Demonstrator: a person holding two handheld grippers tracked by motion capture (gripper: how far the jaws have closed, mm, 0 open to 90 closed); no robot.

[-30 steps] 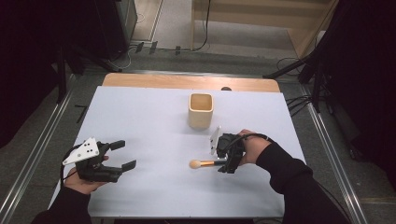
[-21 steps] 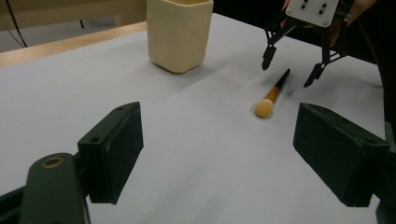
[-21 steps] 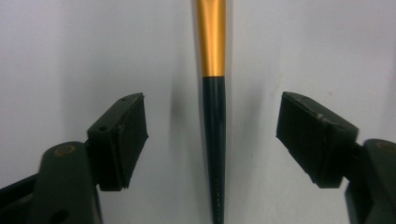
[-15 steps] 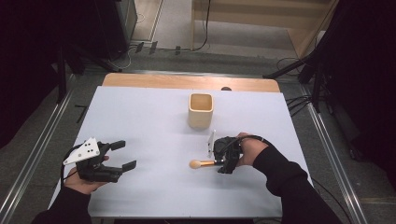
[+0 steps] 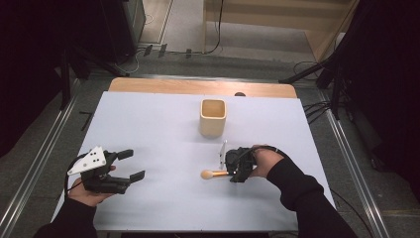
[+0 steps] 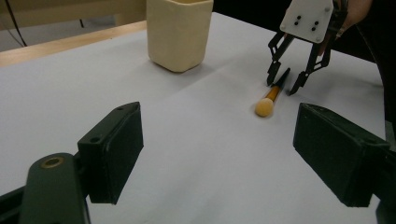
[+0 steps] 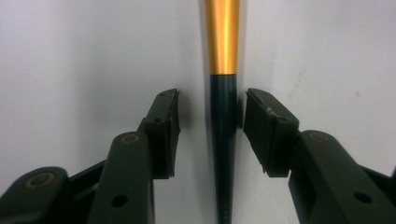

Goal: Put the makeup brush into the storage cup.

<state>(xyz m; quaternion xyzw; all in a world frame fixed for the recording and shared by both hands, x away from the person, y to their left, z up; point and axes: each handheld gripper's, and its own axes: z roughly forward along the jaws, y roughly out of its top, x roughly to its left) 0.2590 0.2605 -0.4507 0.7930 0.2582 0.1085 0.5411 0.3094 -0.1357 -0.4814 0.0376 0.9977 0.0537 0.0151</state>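
A makeup brush (image 5: pixel 214 173) with a tan round head, a gold ferrule and a dark handle lies flat on the white table. My right gripper (image 5: pixel 233 172) points down over its handle end. In the right gripper view the dark handle (image 7: pixel 223 116) runs between the two jaws, which stand open with a small gap on each side. The left gripper view shows the brush (image 6: pixel 271 95) and the right gripper (image 6: pixel 281 86) astride it. My left gripper (image 5: pixel 134 163) is held at the table's front left, open and holding nothing (image 6: pixel 219 140).
A cream square cup (image 5: pixel 213 117) stands upright behind the brush, towards the table's far middle (image 6: pixel 179 32). The white table top (image 5: pixel 148 124) has a wooden strip along its far edge. Cables and dark stands lie on the floor around it.
My right gripper has come down a little towards the person and now sits astride the brush handle. The left gripper and the cup have not moved.
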